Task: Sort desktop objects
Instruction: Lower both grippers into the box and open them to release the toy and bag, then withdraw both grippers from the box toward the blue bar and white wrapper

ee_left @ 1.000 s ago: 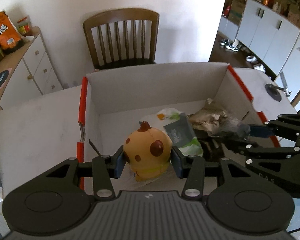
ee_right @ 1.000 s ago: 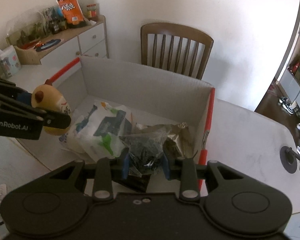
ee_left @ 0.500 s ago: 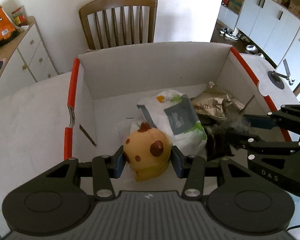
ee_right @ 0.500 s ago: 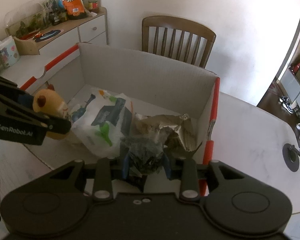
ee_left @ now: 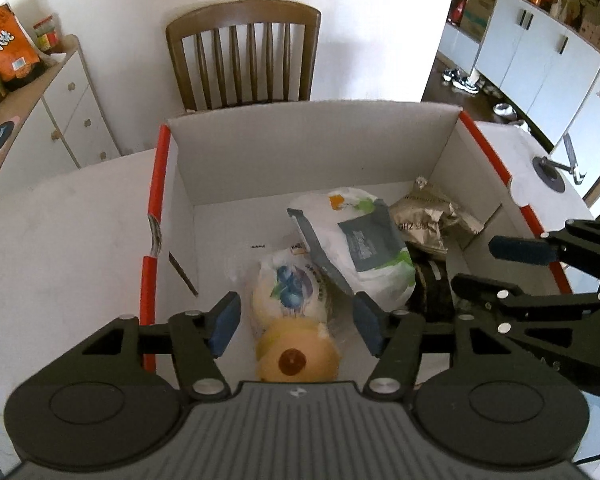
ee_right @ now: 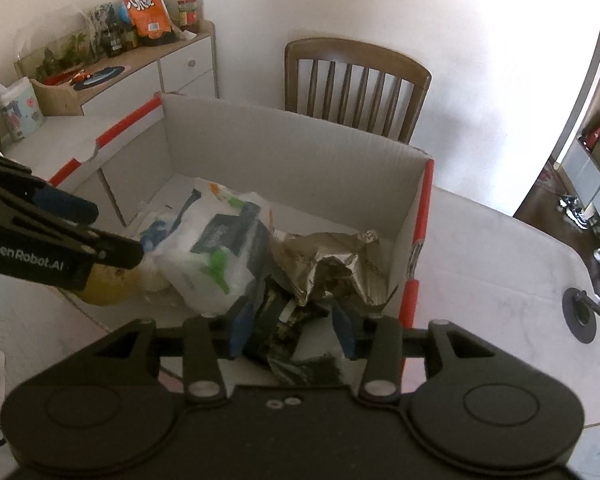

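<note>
A white cardboard box (ee_left: 300, 152) with red edges holds the sorted items. Over its near-left part my left gripper (ee_left: 296, 322) stands open, jaws still spreading. The yellow spotted squishy toy (ee_left: 296, 354) lies loose below them, against a blueberry-print bag (ee_left: 288, 292). My right gripper (ee_right: 292, 328) is open too, its jaws widening. A dark packet (ee_right: 284, 320) sits between the pads, not pressed. Beyond it lie a crumpled silver wrapper (ee_right: 324, 256) and a white bag with a grey label (ee_right: 216, 248). The left gripper (ee_right: 104, 230) reaches in from the left above the toy (ee_right: 104, 288).
The box (ee_right: 284, 156) sits on a white table (ee_right: 492, 264). A wooden chair (ee_left: 244, 52) stands behind it. A sideboard (ee_right: 140, 76) with an orange snack bag is at the back left. A black round fitting (ee_right: 580, 314) is on the table at right.
The left jaws have spread and the yellow toy has dropped out of them into the box. The right jaws have widened off the dark packet, which has settled lower.
</note>
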Demonstrator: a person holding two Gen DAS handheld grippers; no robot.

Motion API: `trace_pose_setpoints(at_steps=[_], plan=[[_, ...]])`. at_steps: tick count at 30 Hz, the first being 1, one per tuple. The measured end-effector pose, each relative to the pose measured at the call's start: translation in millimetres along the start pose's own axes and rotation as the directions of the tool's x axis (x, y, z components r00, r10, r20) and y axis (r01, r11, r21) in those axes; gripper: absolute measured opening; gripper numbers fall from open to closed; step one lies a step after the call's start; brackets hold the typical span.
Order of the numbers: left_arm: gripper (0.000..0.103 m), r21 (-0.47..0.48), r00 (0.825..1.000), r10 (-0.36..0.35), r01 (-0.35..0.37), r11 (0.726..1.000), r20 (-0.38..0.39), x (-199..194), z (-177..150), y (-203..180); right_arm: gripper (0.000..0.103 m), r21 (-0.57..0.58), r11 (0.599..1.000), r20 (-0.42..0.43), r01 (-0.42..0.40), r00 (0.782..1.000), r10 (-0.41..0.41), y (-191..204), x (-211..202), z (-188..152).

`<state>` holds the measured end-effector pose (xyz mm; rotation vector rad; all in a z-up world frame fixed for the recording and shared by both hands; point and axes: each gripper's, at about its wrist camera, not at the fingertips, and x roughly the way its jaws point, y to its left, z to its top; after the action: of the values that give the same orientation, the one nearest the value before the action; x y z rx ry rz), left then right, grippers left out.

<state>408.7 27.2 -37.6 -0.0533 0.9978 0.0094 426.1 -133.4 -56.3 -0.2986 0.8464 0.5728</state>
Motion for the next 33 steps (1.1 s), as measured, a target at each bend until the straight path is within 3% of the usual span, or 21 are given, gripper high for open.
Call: trace_pose_setpoints(at_steps=[17, 33], plan=[[0.061, -0.004, 0.999, -0.022, 0.022, 1.000, 0.043, -41.7, -6.0, -12.0, 0.047, -0.013, 0.999, 0.050, -0.053, 0.997, 0.053, -2.4, -33.6, 6.0], [0.061, -0.047, 0.995, -0.034, 0.038, 0.998, 0.090, -82.5, -33.4, -12.7, 0.052, -0.035, 0.996, 0.092, -0.084, 0.992, 0.087, 6.4, -62.8, 2.9]])
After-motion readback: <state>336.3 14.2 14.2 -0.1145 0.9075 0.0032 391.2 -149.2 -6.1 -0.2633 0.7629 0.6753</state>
